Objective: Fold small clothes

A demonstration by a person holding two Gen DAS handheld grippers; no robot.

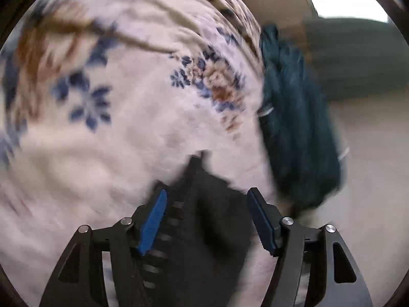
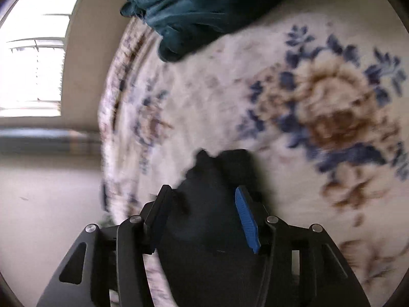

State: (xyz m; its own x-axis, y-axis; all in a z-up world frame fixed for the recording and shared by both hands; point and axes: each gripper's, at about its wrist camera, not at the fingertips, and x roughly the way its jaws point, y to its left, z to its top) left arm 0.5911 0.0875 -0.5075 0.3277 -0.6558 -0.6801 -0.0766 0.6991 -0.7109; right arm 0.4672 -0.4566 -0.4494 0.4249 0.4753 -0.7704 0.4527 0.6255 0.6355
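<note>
The left claw (image 1: 207, 220) stands spread, its blue pads apart with a dark garment (image 1: 204, 230) lying loose between them, pinched by neither pad so far as the blurred picture shows. The right claw (image 2: 202, 217) is likewise spread, and the same dark garment (image 2: 204, 230) lies between its pads, its ragged upper edge reaching out onto the surface ahead. Both views are smeared, so whether the cloth brushes a pad cannot be told. The garment rests on a cream blanket (image 1: 127, 128) printed with blue and brown flowers, which covers what looks like a bed. Further out lies a crumpled teal cloth (image 1: 294, 128), near the blanket's edge and apart from the dark piece; the right view shows it (image 2: 204, 12) at the far side. Beyond the edge are pale floor and a bright window (image 2: 33, 64). The risk, as I judge it, is that the freed cloth slumps or unfolds unevenly once the pads are clear, or that a pad snags a fold and drags it askew. The plush blanket could also be caught along with the garment on the next pinch.
</note>
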